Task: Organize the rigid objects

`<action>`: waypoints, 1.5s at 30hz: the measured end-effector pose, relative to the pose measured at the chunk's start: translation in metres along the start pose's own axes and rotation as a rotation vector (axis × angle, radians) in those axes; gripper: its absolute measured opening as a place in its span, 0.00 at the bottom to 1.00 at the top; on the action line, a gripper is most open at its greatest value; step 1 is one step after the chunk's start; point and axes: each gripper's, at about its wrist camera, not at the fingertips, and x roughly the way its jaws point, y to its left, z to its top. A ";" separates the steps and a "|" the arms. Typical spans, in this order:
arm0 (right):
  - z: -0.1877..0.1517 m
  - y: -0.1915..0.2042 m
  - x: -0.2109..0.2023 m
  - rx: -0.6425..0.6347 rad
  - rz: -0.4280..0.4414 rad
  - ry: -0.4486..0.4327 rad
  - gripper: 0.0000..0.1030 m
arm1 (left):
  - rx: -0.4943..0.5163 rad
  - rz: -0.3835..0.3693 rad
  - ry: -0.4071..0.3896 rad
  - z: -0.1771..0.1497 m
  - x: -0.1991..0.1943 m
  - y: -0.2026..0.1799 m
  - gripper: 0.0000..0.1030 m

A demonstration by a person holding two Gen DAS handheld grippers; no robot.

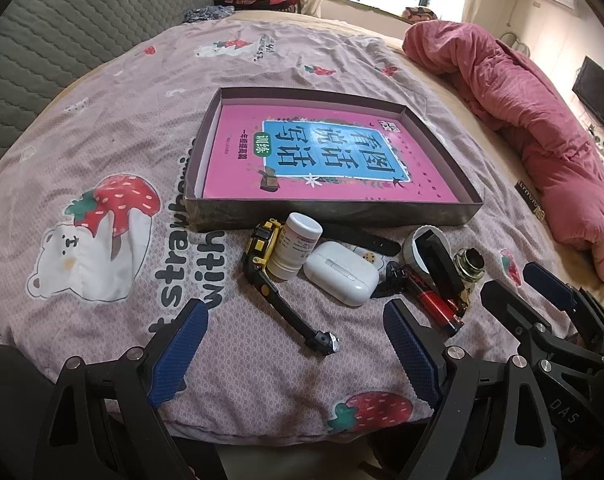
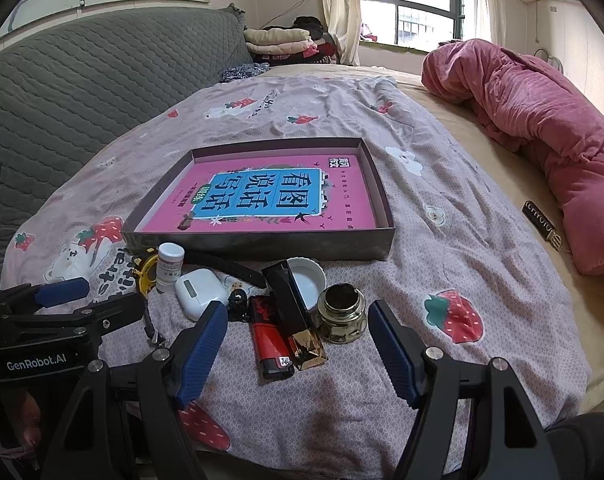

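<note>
Nothing looks sorted yet: the shallow box, at the centre of both views, holds only a pink book. Along its near wall on the bed lie a watch, pill bottle, white earbud case, red lighter, black-gold tube and brass jar. Left tool and right tool both gape, released and holding nothing

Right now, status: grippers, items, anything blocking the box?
Left gripper and right gripper open, empty. Watch, pill bottle, earbud case, lighter all on the bedspread, outside the box. Nothing blocking.
</note>
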 end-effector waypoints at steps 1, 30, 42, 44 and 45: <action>0.000 0.000 0.000 0.001 0.001 0.001 0.70 | -0.001 0.000 0.001 0.000 0.000 0.000 0.87; 0.004 -0.020 0.004 0.099 0.014 0.017 0.70 | -0.070 0.027 0.019 0.007 0.007 0.026 0.87; 0.003 -0.032 0.008 0.111 -0.017 -0.025 0.70 | -0.068 0.075 0.064 0.014 0.032 0.042 0.87; 0.003 -0.033 0.011 0.120 -0.020 -0.015 0.70 | -0.049 0.091 0.067 0.015 0.036 0.040 0.87; 0.003 -0.034 0.012 0.126 -0.018 -0.011 0.70 | -0.040 0.102 0.071 0.016 0.038 0.039 0.87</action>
